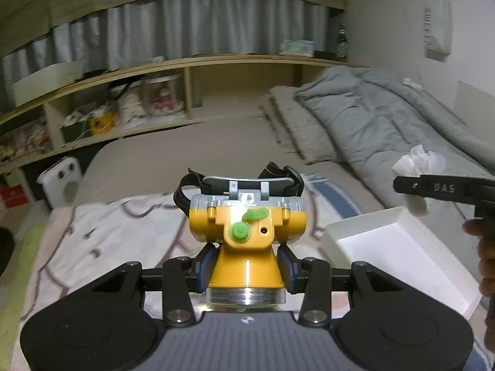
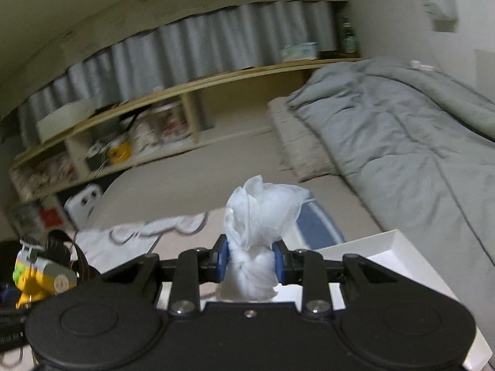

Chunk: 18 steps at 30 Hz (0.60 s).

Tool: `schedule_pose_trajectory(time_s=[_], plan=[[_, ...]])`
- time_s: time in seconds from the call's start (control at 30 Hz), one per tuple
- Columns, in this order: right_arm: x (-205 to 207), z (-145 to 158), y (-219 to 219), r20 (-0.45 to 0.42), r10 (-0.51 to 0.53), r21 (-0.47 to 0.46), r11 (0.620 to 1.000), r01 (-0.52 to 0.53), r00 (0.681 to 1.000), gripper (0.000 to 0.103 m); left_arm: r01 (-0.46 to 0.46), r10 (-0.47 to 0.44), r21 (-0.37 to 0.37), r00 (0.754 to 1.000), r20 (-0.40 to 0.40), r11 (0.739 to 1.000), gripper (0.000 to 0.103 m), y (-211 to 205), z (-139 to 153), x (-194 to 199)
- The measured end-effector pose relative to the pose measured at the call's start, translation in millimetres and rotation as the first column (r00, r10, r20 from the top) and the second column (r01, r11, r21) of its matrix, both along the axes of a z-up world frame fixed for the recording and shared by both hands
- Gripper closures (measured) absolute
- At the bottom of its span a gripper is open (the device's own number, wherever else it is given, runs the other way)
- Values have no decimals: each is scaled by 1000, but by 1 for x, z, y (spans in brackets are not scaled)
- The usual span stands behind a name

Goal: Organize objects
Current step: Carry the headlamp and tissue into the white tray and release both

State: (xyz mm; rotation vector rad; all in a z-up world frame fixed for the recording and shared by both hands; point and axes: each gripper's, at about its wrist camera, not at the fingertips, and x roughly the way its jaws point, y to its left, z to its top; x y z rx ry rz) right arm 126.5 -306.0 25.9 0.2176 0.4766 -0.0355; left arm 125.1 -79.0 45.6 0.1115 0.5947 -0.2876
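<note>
In the left wrist view the left gripper point(image 1: 247, 262) is clamping a yellow headlamp point(image 1: 247, 235) at bottom centre, its blue pads point(image 1: 206, 264) pressing the cone-shaped body from both sides. The lamp's black strap point(image 1: 185, 190) is looping behind it. A white tray point(image 1: 365, 225) is lying at lower right on a patterned cloth point(image 1: 102, 235) that is covering the near part of the bed point(image 1: 191, 148). In the right wrist view the right gripper point(image 2: 250, 261) is squeezing a white bag point(image 2: 260, 235), bunched and knotted, at centre, with the tray showing beneath and to its right. The headlamp is appearing at the far lower left of that view. A grey quilt point(image 1: 386, 114) is lying rumpled along the right side, against a pale wall. A wooden shelf point(image 1: 216, 61) is crossing the upper left, holding jars and boxes, with a grey curtain point(image 1: 185, 24) above. A white heater point(image 1: 62, 182) is standing at the left, beside the bed.
</note>
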Motion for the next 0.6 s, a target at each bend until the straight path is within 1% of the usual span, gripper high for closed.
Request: schedule_pose_trajectory(time_s=[0.07,0.13,0.2,0.3,0.43,0.6], plan=[[0,-4,-13,3,-23,3,1000,23,1000,73,27,-27,-11,1000,-2,1000,58,-17,1,7],[2,-11,-30,-13,-63,-3,998,63,998,73,49,-50,-19,999,-7,999,58,-36,-1,13],[5,-22,-49,-43,-114,-14,993,114,993,73,73,-73,-29,997,-17,997,58,-57,-6,19],[10,-37,-72,-86,-163,-19,987,162,983,73,105,-108,-58,993,-40,993,58,-88,-17,26],[18,-54,-94,-142,-186,-36,982,183,972,73,110,-118,-103,991,-71,989,58,-125,-38,33],[21,-66,-119,-180,-191,-57,981,184,965,72,142,-158,-129,979,-127,981,58,-171,-68,41]])
